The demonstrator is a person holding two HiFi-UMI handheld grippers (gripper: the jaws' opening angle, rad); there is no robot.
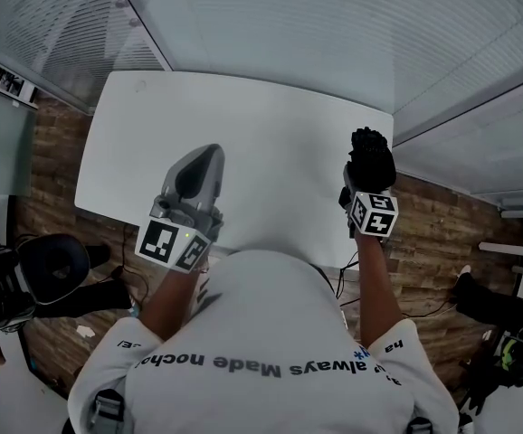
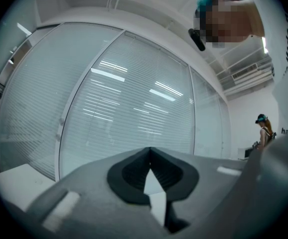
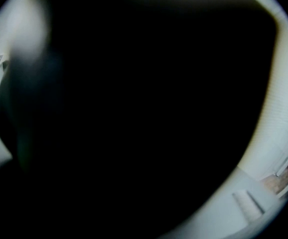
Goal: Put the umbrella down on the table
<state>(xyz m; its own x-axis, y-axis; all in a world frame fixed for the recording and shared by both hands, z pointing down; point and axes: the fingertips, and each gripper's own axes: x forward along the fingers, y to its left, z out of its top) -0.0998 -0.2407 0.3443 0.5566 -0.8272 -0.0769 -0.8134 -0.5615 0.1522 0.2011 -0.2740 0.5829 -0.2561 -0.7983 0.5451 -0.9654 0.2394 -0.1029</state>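
Right now the umbrella (image 1: 371, 158), a black folded bundle, sits at about 2 o'clock in the head view, up at the front of my right gripper (image 1: 368, 184) and over the right-hand near edge of the white table (image 1: 271, 125). Whether it touches the tabletop I cannot tell. In the right gripper view its dark cloth (image 3: 134, 113) fills nearly everything, pressed close to the camera, so the jaws themselves are covered. From above, the gripper reads as clenched on the bundle, with its marker cube (image 1: 373, 215) just behind at 6 o'clock of the umbrella.

My left gripper (image 1: 205, 155) is at about 9 o'clock, well apart from the umbrella, over the near edge of the table. In its own view the two jaws meet at the tips (image 2: 150, 151) with nothing between them.

Beyond the table, at 12 o'clock, stand glass walls with blinds (image 2: 134, 103). Wooden floor (image 1: 53, 152) shows at 9 and 3 o'clock. Another person (image 2: 262, 131) stands far off at 3 o'clock in the left gripper view.
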